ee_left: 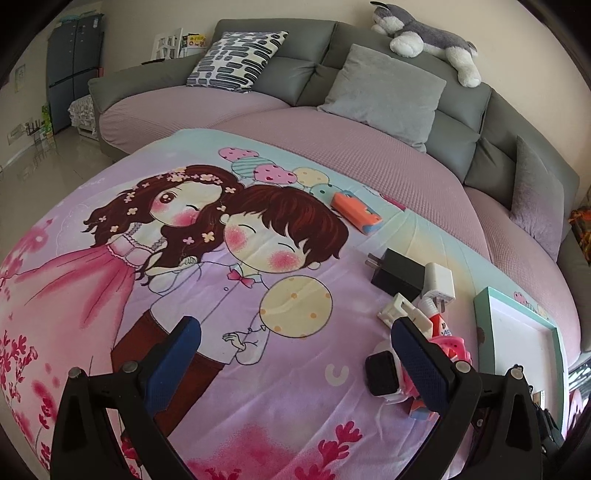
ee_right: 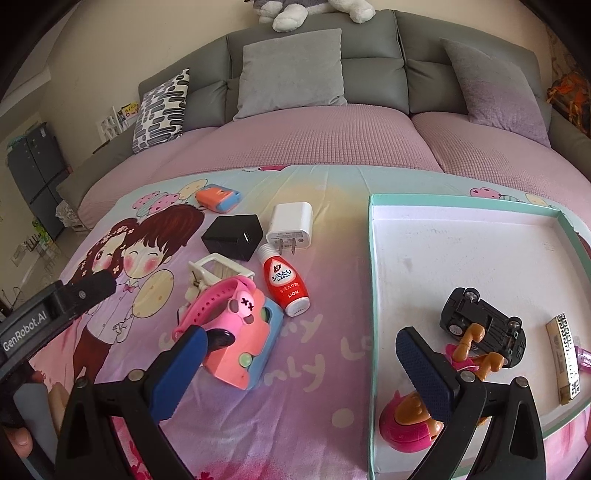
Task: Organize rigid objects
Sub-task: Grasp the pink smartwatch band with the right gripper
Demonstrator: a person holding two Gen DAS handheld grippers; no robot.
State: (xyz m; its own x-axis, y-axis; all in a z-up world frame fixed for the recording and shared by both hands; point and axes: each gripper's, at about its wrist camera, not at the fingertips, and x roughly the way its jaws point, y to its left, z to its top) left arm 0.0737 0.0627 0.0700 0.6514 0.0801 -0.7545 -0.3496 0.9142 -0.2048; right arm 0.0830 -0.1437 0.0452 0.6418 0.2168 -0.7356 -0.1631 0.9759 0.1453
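Loose items lie on a cartoon-print cloth: a black charger (ee_right: 234, 236), a white charger (ee_right: 290, 226), a red bottle (ee_right: 283, 282), a white clip (ee_right: 214, 273), a pink watch (ee_right: 221, 301) on a pink-and-blue toy (ee_right: 247, 343), and an orange-blue box (ee_right: 217, 199). A mint-rimmed tray (ee_right: 373, 295) holds a black toy car (ee_right: 487, 325), a pup figure (ee_right: 406, 424) and a harmonica (ee_right: 565, 356). My right gripper (ee_right: 303, 373) is open and empty, straddling the tray's left edge. My left gripper (ee_left: 295, 354) is open and empty above the cloth, left of the pile (ee_left: 410, 291).
A grey sofa (ee_right: 369, 74) with a lilac cover, cushions (ee_right: 291, 70) and a plush dog (ee_left: 424, 33) lies behind the cloth. The left gripper's body (ee_right: 55, 310) shows at the right wrist view's left edge. A fridge (ee_left: 74, 70) stands far left.
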